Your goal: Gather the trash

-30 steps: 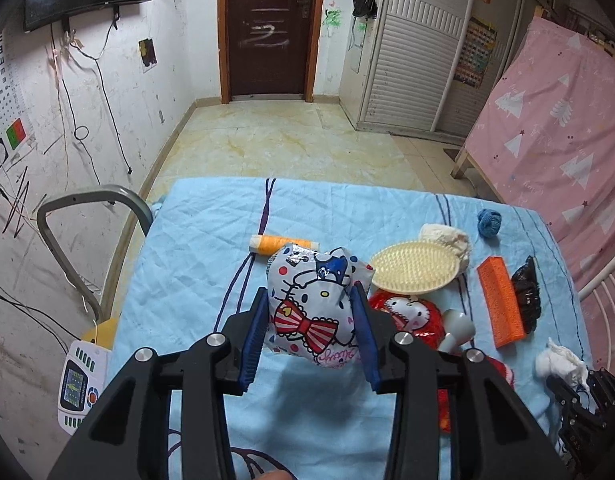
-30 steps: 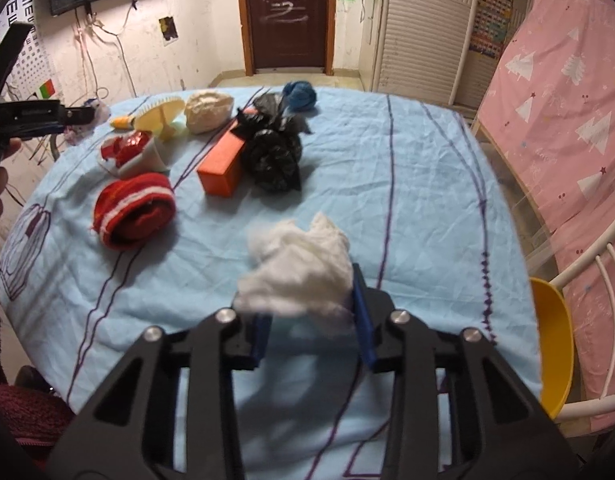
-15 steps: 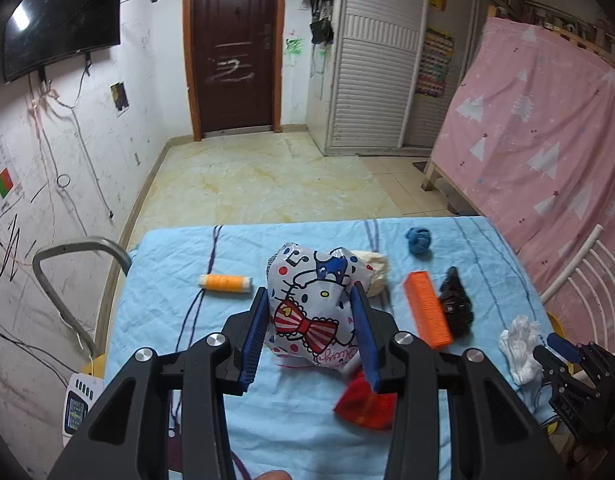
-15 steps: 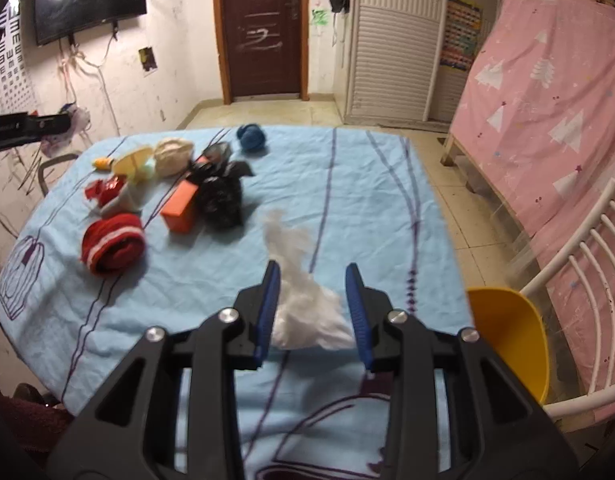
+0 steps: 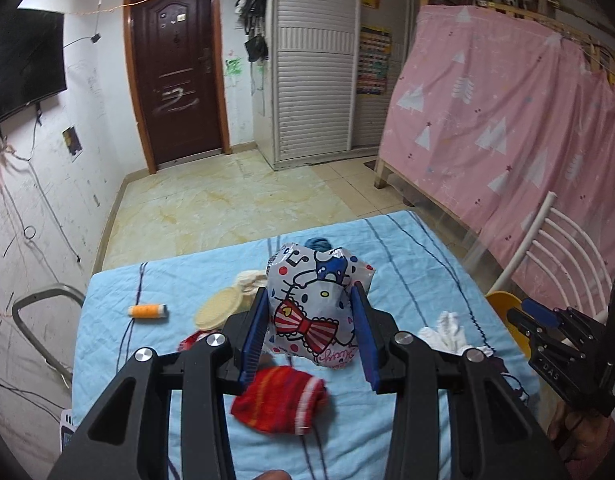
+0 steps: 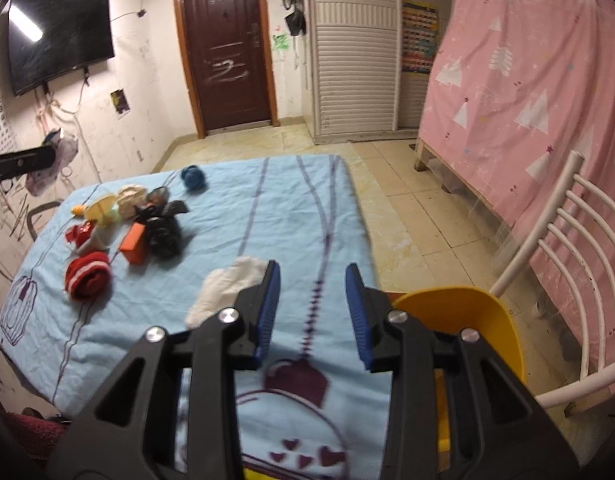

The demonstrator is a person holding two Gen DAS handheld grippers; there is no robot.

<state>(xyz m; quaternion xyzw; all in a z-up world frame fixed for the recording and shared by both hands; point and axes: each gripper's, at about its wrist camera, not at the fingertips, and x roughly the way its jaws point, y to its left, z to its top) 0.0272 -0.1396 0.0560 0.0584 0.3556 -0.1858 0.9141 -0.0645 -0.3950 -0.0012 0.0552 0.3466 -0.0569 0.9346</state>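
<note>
My left gripper (image 5: 309, 336) is shut on a crumpled Hello Kitty foil wrapper (image 5: 313, 312) and holds it above the blue-covered table (image 5: 419, 264). My right gripper (image 6: 311, 312) is open and empty, near the table's right edge. A white crumpled tissue (image 6: 227, 290) lies on the cloth just left of its left finger; it also shows in the left wrist view (image 5: 447, 330), with the right gripper (image 5: 547, 328) beside it. A yellow bin (image 6: 467, 316) stands off the table's right edge.
A red knit hat (image 6: 87, 280), an orange brush (image 6: 133, 242), a black bag (image 6: 163, 232), a blue yarn ball (image 6: 193, 178), a cream brush (image 5: 219, 304) and an orange thread spool (image 5: 147, 312) lie on the table. A white chair (image 6: 567, 248) stands to the right.
My right gripper has opened and let go of the white tissue, which now lies on the cloth to its left. My left gripper has lifted and swung right with the wrapper.
</note>
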